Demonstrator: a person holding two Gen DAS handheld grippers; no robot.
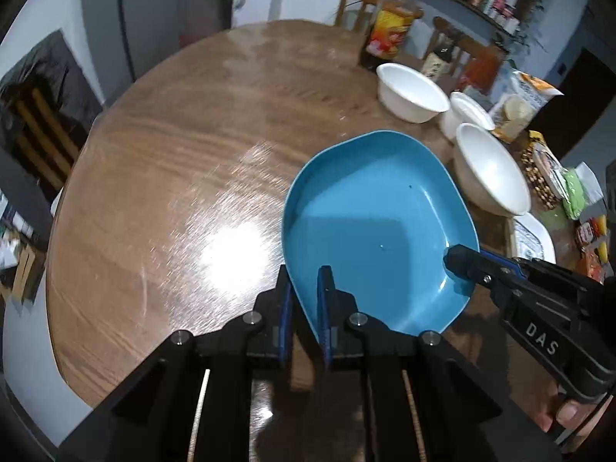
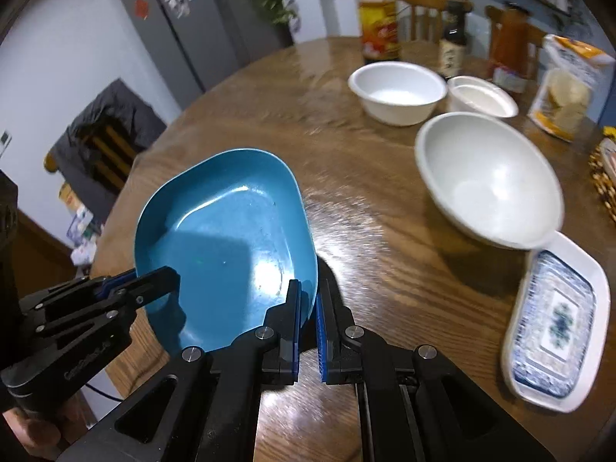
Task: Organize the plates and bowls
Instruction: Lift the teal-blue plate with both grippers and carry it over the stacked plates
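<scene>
A blue plate (image 1: 377,223) with a raised rim hangs tilted above the round wooden table (image 1: 161,161), held at two sides. My left gripper (image 1: 306,281) is shut on its near left rim. My right gripper (image 1: 460,265) pinches the opposite rim, coming in from the right. In the right wrist view the blue plate (image 2: 227,238) sits left of centre, with my right gripper (image 2: 308,292) shut on its near right rim and my left gripper (image 2: 169,275) clamped on the left rim. Three white bowls (image 2: 489,177) stand beyond on the table (image 2: 365,231).
A blue-patterned white rectangular dish (image 2: 554,327) lies at the right by the large bowl. Bottles (image 2: 379,29), a snack bag (image 2: 566,84) and food packets (image 1: 573,188) crowd the far right side. Wooden chairs (image 1: 358,4) stand behind. Bare wood spreads to the left.
</scene>
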